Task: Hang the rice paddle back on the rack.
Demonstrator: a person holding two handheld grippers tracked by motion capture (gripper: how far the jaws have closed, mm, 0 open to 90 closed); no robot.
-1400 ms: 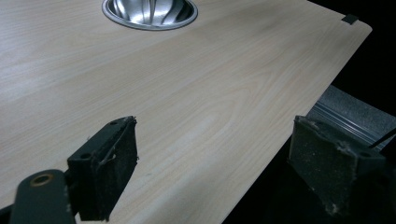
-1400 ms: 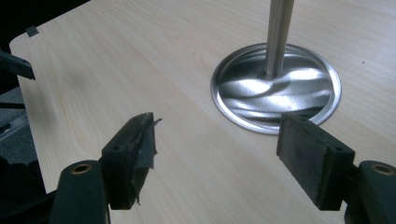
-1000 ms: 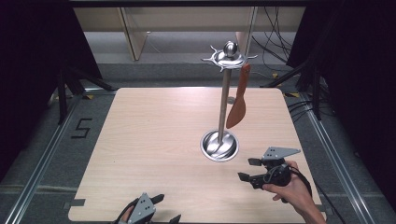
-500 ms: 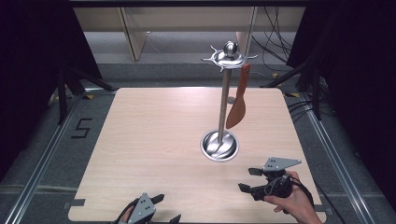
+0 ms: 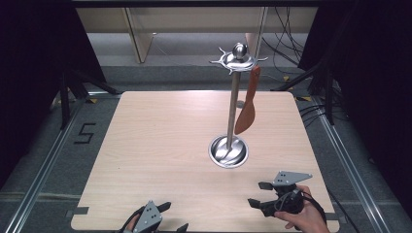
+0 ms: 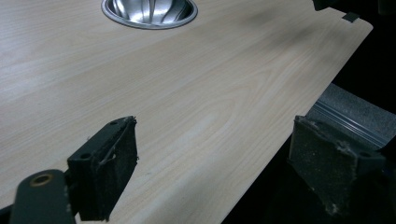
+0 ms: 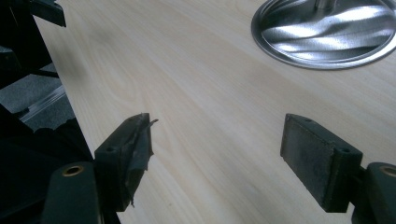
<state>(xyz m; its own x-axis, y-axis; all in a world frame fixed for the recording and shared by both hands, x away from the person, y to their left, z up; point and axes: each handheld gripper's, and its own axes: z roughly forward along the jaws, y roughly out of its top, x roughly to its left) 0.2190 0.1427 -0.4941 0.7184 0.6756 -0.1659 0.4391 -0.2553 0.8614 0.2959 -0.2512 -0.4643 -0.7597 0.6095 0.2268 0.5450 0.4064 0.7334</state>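
Observation:
A steel utensil stand (image 5: 233,107) rises from a round base (image 5: 228,151) on the wooden table (image 5: 160,141). From a hook on its crown (image 5: 238,58) hangs a brown wooden spatula (image 5: 247,110). My right gripper (image 5: 260,193) sits low at the table's front right, held by a hand (image 5: 303,221), open with nothing between its jaws. At the front edge my left gripper (image 5: 170,218) is open and empty too. The base's rim shows in the left gripper view (image 6: 149,11) and in the right gripper view (image 7: 327,32), beyond the open gripper (image 7: 229,154).
Metal floor rails (image 5: 48,165) run along both sides of the table. Black tripod legs (image 5: 68,92) stand at the left and right rear. Cables (image 5: 286,34) lie on the floor behind, near pale wooden furniture (image 5: 141,39). A "5" mark (image 5: 85,132) is on the left floor.
My right gripper has drawn back toward the table's front edge, away from the stand's base. The left gripper has stayed where it was.

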